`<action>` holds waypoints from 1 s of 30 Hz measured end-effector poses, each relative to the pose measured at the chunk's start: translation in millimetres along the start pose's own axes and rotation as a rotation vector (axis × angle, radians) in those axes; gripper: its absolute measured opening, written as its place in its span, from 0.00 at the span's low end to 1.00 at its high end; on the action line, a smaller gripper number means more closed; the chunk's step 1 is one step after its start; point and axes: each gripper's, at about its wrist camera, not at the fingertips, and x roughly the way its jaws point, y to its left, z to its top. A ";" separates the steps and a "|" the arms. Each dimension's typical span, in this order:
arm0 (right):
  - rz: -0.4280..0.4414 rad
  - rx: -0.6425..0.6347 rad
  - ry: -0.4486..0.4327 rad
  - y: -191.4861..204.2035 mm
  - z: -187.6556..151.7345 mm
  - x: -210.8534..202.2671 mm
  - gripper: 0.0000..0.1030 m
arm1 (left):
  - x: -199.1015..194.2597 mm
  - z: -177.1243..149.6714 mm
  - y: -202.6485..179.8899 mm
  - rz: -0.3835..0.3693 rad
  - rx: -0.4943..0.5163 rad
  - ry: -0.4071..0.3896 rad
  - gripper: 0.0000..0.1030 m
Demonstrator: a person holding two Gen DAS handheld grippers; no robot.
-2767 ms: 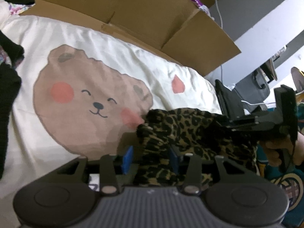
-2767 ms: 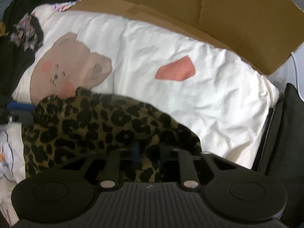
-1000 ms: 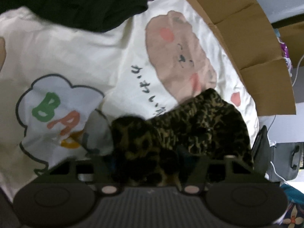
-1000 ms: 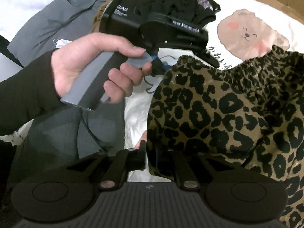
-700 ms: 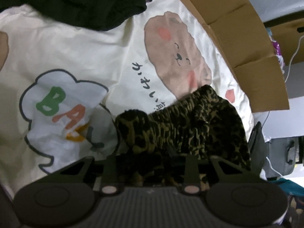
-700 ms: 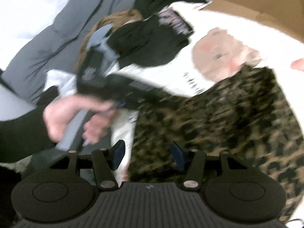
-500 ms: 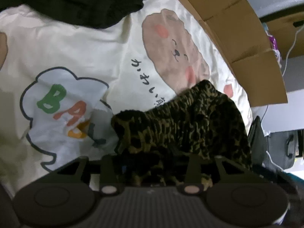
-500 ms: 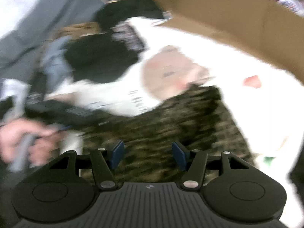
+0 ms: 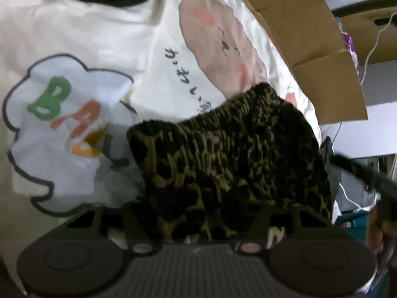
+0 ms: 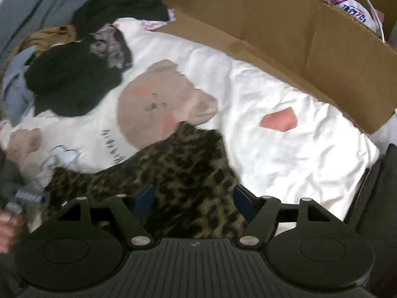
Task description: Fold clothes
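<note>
Right wrist view: right gripper (image 10: 192, 202) spread wide, clear of leopard-print fabric garment (image 10: 173, 173) — bunched on cream bear-print bedsheet (image 10: 285, 149). Left gripper (image 9: 196, 219) buried in cloth, grip not discernible. Risk judged: one-sided hold letting fold slump — edges skewing.

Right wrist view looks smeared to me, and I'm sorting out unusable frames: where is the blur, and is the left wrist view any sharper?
Right wrist view: motion blur smears the leopard-print garment and bear print; cardboard reads sharper. Left wrist view: dimmer, garment soft and underexposed, the "BA" print slightly smeared; both show fisheye bending at the edges.
</note>
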 end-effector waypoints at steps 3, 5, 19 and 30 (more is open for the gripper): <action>-0.050 0.038 0.009 -13.8 14.0 20.9 0.74 | 2.3 -6.1 -1.6 0.010 0.020 0.004 0.28; -0.059 0.117 0.011 -23.6 21.5 38.8 0.74 | 0.3 -7.7 -1.6 0.006 0.027 0.001 0.23; -0.045 0.211 0.137 -20.7 35.7 92.0 0.04 | -37.6 -1.4 -7.0 0.024 0.078 -0.063 0.07; -0.108 0.293 -0.022 -71.9 24.5 25.6 0.02 | -72.2 42.9 -46.7 0.073 0.285 -0.178 0.05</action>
